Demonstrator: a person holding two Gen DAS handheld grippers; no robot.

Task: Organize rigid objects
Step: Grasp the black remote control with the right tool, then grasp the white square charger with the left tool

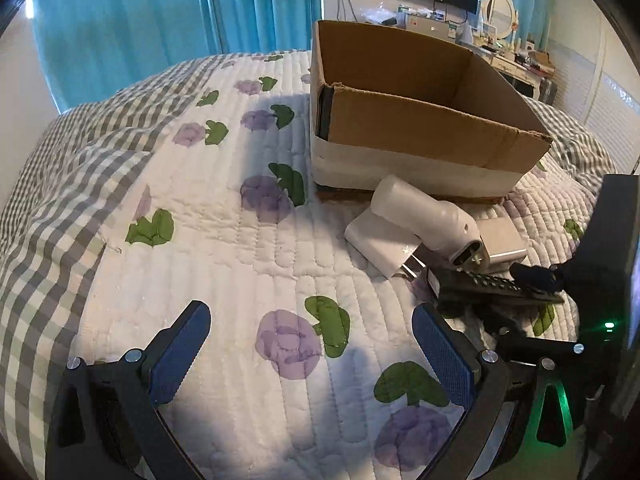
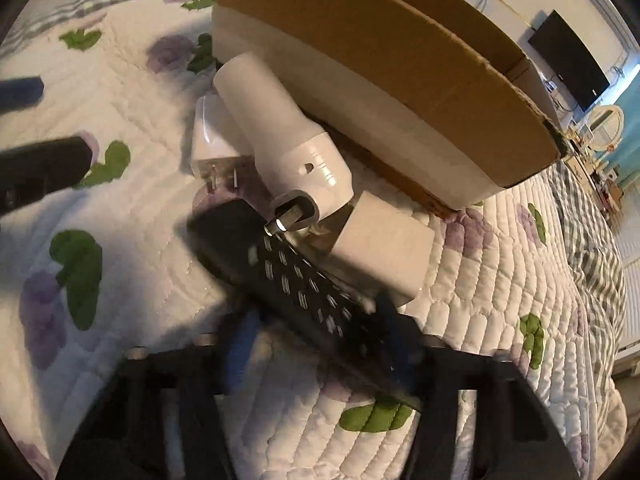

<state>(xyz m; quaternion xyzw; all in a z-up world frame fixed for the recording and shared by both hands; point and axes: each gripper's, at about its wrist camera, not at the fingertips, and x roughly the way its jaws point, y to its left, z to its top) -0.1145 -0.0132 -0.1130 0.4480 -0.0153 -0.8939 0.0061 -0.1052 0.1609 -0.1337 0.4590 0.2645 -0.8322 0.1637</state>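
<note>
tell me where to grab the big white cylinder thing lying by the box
Grip the white cylinder across its wide smooth barrel, coming from above with the open left gripper. It lies on its side over a plug adapter, narrow end against the remote.

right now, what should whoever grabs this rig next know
Left gripper: open, holding nothing, above the quilt.
Right gripper: shut on the black remote, at its near end.
The white cylinder device and two white plug adapters lie in front of the cardboard box.
Done: nothing seen in the box, though its floor is partly hidden.
Left: box the remote, then the three white items.
</note>
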